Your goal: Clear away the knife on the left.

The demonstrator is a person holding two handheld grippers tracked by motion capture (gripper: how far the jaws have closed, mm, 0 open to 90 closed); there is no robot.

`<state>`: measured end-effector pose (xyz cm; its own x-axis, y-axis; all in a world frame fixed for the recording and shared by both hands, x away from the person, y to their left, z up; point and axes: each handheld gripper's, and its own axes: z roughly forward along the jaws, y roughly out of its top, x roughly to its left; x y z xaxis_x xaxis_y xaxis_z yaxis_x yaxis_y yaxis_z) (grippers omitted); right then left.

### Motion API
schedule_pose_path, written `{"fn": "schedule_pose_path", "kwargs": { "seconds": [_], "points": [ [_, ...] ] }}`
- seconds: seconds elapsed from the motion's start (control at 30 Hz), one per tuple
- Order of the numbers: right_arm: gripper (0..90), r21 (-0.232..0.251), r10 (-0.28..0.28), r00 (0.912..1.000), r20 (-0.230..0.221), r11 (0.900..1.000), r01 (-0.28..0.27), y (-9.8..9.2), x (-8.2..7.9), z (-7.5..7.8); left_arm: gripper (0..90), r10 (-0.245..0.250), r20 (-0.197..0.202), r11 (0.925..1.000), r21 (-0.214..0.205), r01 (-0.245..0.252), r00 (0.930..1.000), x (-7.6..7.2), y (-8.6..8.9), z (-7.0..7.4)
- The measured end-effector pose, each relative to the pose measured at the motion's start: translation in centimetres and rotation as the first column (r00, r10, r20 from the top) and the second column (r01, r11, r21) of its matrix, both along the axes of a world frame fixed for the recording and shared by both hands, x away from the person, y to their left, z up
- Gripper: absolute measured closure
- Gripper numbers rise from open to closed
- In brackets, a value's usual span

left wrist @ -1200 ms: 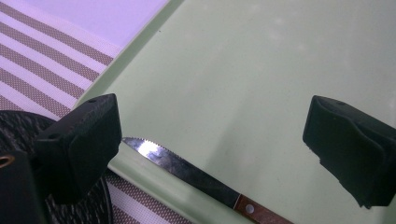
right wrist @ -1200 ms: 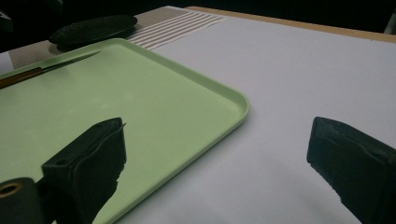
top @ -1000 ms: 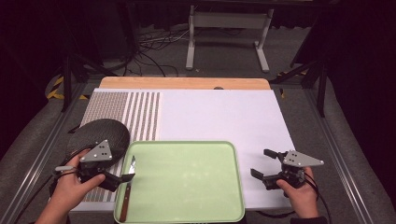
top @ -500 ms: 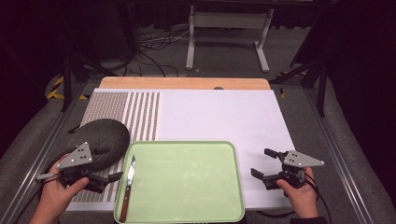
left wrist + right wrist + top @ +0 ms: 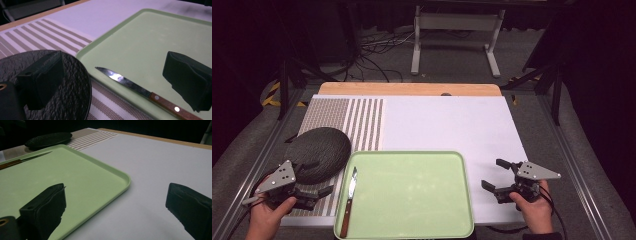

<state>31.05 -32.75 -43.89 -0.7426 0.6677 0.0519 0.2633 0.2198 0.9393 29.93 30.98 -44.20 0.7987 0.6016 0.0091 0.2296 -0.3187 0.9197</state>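
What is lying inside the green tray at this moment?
A single knife with a wooden handle and a serrated blade lies along the left side of the green tray. The rest of the tray floor is bare. Nothing covers any part of it in the high view.

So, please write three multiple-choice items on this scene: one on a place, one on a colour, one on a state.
1. Where does the knife lie?
A. on the tray's left side
B. on the dark plate
C. on the white cloth

2. What colour is the tray?
A. white
B. light green
C. brown

3. How are the right tongs?
A. shut on the knife
B. open, holding nothing
C. shut on the tray's rim

Answers: 1 A, the knife lies along the left rim inside the tray. 2 B, its surface is light green. 3 B, its jaws stand apart over the white cloth.
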Motion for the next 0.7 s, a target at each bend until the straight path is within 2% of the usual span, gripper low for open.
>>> {"fn": "schedule_pose_path", "kwargs": {
  "seconds": [0.13, 0.17, 0.27, 0.47, 0.53, 0.6, 0.67, 0.7],
  "points": [
    [3.6, 0.002, -0.001, 1.0, 0.004, 1.0, 0.001, 0.0, 0.0, 0.0, 5.0, 0.0, -0.008, 1.0, -0.003, 0.0, 1.0, 0.0, 0.6, -0.7],
    [3.6, 0.004, -0.003, 1.0, 0.005, 1.0, 0.003, -0.1, -0.1, 0.0, 5.0, -0.001, -0.018, 0.9998, -0.018, 0.001, 0.9998, -0.1, 0.7, -0.9],
    [3.6, 0.008, -0.004, 1.0, 0.007, 1.0, 0.004, -0.2, 0.0, 0.0, 5.0, 0.0, -0.039, 0.9995, -0.031, -0.001, 0.9992, -0.1, 1.1, -1.3],
    [3.6, 0.011, -0.007, 0.9999, 0.008, 0.9999, 0.007, -0.2, -0.2, -0.1, 5.0, 0.009, -0.056, 0.9999, -0.005, -0.009, 0.9984, 0.3, 1.7, -2.5],
    [3.5, 0.01, -0.006, 0.9999, 0.009, 0.9999, 0.006, -0.2, -0.2, -0.2, 5.1, 0.013, -0.076, 0.9995, -0.028, -0.015, 0.9971, 0.2, 1.7, -2.9],
    [3.6, 0.01, -0.007, 0.9999, 0.011, 0.9999, 0.007, -0.3, -0.2, -0.1, 5.0, 0.013, -0.077, 0.9991, -0.038, -0.016, 0.997, 0.2, 1.7, -2.9],
    [3.6, 0.01, -0.008, 0.9999, 0.013, 0.9999, 0.007, -0.3, -0.3, -0.1, 5.0, 0.009, -0.065, 0.9996, -0.024, -0.01, 0.9979, 0.3, 1.6, -2.9],
    [3.6, 0.01, -0.008, 0.9999, 0.013, 0.9999, 0.008, -0.3, -0.3, -0.1, 5.0, 0.011, -0.072, 0.9995, -0.029, -0.013, 0.9973, 0.2, 1.5, -2.9]
  ]
}}
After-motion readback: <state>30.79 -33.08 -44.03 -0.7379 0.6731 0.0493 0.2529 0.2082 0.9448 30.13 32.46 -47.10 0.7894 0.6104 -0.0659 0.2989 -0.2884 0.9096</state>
